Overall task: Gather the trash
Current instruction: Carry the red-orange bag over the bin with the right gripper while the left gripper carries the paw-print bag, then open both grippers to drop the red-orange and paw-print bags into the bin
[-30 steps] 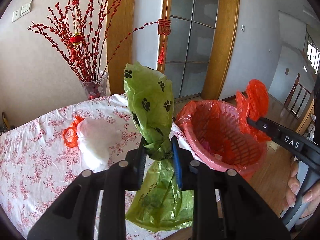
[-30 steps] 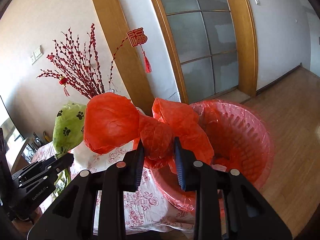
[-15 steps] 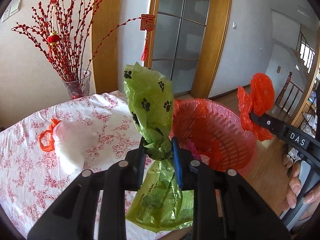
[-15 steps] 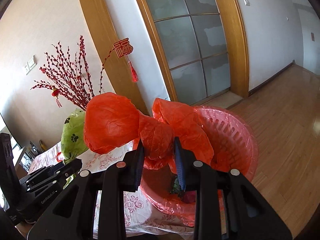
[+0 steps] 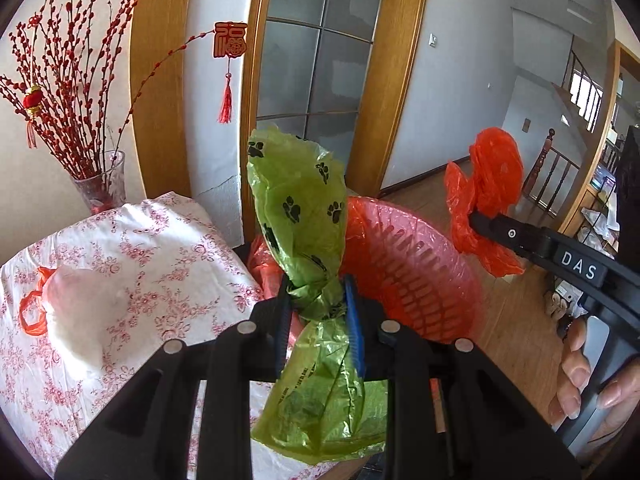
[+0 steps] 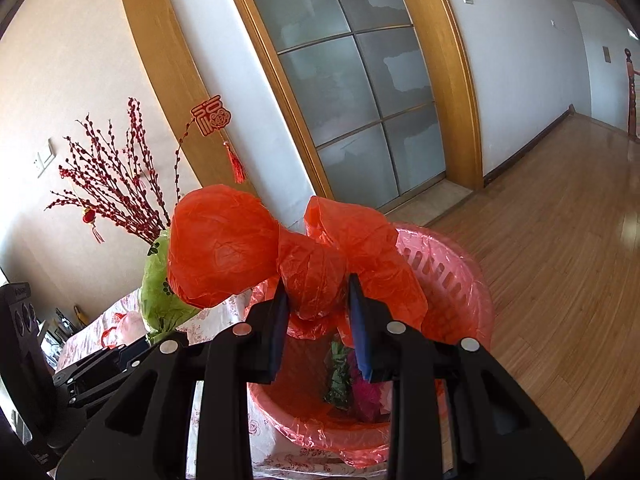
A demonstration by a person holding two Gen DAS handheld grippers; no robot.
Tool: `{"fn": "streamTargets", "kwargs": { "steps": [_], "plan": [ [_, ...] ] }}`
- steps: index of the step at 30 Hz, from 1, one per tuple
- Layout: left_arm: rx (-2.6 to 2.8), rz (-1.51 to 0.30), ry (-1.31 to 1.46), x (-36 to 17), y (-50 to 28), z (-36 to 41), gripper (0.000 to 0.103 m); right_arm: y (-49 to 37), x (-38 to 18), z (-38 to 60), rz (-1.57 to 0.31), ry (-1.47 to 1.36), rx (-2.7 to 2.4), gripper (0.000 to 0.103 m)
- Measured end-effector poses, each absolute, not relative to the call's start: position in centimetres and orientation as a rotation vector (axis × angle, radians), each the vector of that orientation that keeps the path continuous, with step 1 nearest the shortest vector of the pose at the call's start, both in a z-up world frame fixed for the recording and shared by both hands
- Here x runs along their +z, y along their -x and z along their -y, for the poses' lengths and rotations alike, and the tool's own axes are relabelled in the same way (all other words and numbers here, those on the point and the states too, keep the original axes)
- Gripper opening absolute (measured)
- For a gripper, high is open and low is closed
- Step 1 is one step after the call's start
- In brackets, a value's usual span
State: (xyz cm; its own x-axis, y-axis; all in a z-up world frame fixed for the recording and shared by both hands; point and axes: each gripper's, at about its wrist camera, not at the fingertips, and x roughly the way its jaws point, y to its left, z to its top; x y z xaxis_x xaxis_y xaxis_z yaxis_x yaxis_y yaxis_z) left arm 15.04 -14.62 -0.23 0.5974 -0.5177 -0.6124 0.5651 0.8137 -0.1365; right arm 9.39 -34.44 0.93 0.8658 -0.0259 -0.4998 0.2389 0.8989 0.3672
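Note:
My left gripper [image 5: 316, 312] is shut on the knot of a green paw-print trash bag [image 5: 300, 216], held over the near rim of the pink bin [image 5: 424, 264]. My right gripper [image 6: 318, 312] is shut on the knot of an orange trash bag [image 6: 224, 248], held above the same pink bin [image 6: 452, 280], which has a red liner and some trash inside. The orange bag [image 5: 492, 184] and the right gripper also show at the right of the left wrist view. A white bag with orange handles [image 5: 76, 312] lies on the table.
The table [image 5: 168, 248] has a white cloth with red flowers. A glass vase of red branches [image 5: 100, 180] stands at its back corner. Behind is a wood-framed glass door [image 5: 312, 80]. Wooden floor [image 6: 560, 264] lies to the right of the bin.
Both grippers have moved toward the bin with their bags. The bin now sits closer and lower in both views; the table has slid left.

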Motion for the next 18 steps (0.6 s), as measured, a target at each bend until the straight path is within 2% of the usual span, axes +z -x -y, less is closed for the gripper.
{"fn": "streamTargets", "kwargs": {
  "steps": [16, 18],
  "plan": [
    [-0.685, -0.710, -0.103, -1.9, -16.3, 18.9, 0.027, -10.1, 0.4, 37.7, -0.482, -0.508, -0.166, 0.030],
    [-0.683, -0.716, -0.109, -2.3, -16.4, 19.3, 0.033, -10.3, 0.4, 37.9, -0.482, -0.514, -0.166, 0.031]
  ]
}}
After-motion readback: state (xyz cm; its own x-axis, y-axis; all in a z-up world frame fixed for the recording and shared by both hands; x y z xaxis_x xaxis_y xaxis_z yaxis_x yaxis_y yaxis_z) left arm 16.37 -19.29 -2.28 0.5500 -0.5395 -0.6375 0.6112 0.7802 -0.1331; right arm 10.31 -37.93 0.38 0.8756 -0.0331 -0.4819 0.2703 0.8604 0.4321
